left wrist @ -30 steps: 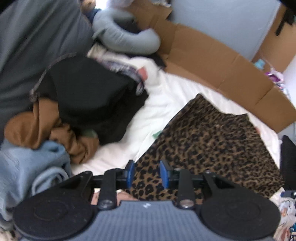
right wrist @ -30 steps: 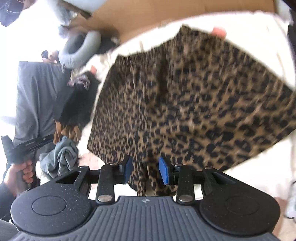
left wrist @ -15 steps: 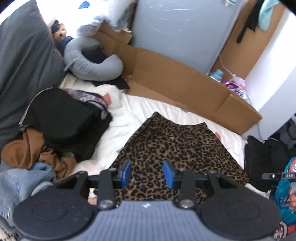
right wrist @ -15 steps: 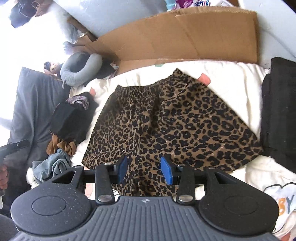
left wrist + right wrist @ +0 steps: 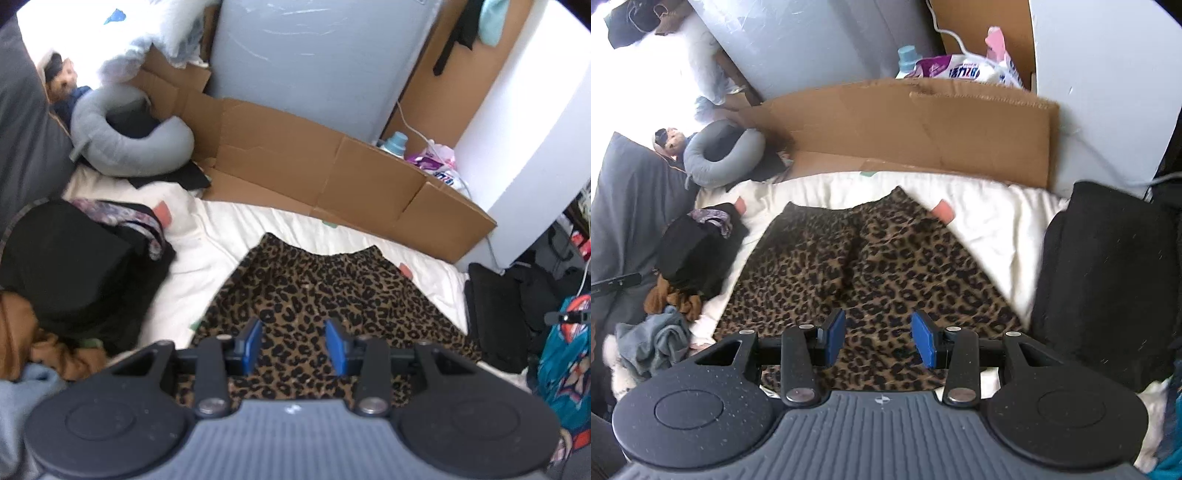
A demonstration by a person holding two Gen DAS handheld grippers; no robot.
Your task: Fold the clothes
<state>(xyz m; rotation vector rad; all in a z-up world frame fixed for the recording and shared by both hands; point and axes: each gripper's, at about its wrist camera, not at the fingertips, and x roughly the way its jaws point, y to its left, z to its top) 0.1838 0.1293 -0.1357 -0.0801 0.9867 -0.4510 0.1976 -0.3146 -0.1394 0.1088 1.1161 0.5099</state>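
A leopard-print skirt [image 5: 317, 291] lies spread flat on the white bed sheet [image 5: 229, 240], waistband toward the cardboard. The right wrist view shows the same skirt [image 5: 849, 273] from above its hem. My left gripper [image 5: 293, 345] hangs open above the skirt's near hem, nothing between its blue pads. Over the hem as well, my right gripper [image 5: 881, 343] stands open and holds nothing. Neither gripper touches the cloth.
A heap of black, brown and blue clothes [image 5: 66, 280] lies left of the skirt. Folded black garments [image 5: 1108, 280] sit at the right. A cardboard sheet [image 5: 332, 173] lines the far side, with a grey neck pillow [image 5: 125, 144] at the back left.
Both grippers have pulled back and up from the skirt, so it now shows whole and flat on the sheet. Both pairs of pads stand wider apart than a second ago.
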